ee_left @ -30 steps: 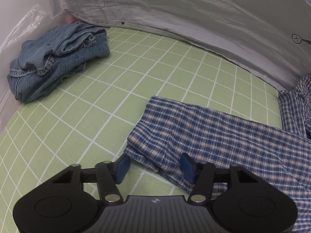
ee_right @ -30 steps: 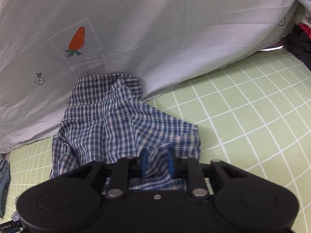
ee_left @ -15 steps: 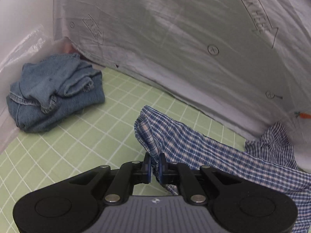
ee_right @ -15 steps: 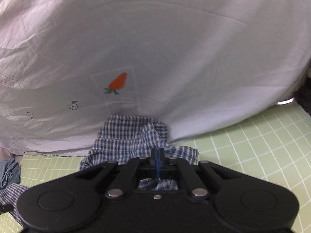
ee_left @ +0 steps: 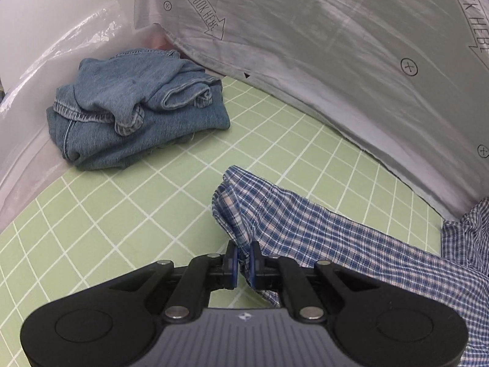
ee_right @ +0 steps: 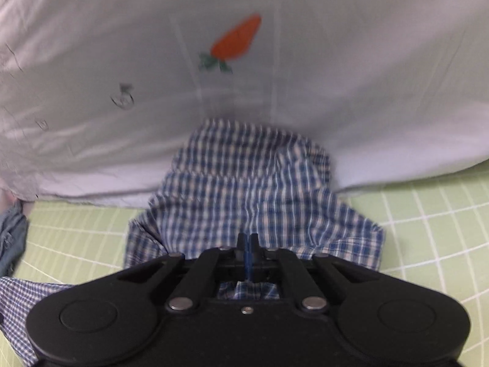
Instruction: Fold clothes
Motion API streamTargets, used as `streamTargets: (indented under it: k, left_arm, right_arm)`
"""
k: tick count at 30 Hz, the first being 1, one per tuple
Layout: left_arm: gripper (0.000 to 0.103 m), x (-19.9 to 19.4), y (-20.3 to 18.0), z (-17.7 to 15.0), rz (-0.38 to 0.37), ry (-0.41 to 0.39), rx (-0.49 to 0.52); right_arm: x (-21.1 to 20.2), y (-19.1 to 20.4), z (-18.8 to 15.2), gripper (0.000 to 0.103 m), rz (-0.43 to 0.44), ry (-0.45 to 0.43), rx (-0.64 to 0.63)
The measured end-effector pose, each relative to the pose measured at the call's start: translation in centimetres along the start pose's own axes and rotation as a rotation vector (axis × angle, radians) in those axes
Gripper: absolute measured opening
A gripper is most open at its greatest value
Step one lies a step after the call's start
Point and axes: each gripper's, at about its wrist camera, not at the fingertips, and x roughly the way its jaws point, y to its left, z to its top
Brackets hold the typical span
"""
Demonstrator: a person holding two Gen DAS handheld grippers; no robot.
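Note:
A blue and white plaid shirt (ee_left: 321, 232) lies on the green grid mat (ee_left: 107, 229), stretching to the right. My left gripper (ee_left: 242, 260) is shut on the shirt's left edge, which is bunched and raised between the blue pads. In the right wrist view the same plaid shirt (ee_right: 250, 189) lies rumpled against the grey sheet, and my right gripper (ee_right: 247, 252) is shut on its near edge. That view is blurred by motion.
A folded pile of blue jeans (ee_left: 131, 113) sits at the mat's far left, also seen at the left edge of the right wrist view (ee_right: 10, 238). A grey sheet (ee_left: 336, 46) with printed arrows and a carrot (ee_right: 237, 41) hangs behind the mat. Clear plastic (ee_left: 61, 49) lies at left.
Both grippers closed on the shirt's edges a second ago and have since lifted them. The left one has dropped slightly closer to the mat; the right view has moved nearer the sheet.

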Motion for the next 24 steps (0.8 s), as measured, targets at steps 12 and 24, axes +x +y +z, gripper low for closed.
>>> streamTargets:
  k: [12, 24]
  left_arm:
    - [0.008, 0.4, -0.4, 0.1, -0.006, 0.0, -0.007]
    - [0.008, -4.7, -6.0, -1.0, -0.19, -0.063, 0.142]
  right_arm:
    - [-3.1, -4.7, 2.2, 0.045, -0.047, -0.089, 0.099]
    - [-13.6, -10.5, -6.8, 0.075, -0.233, -0.014, 0.233]
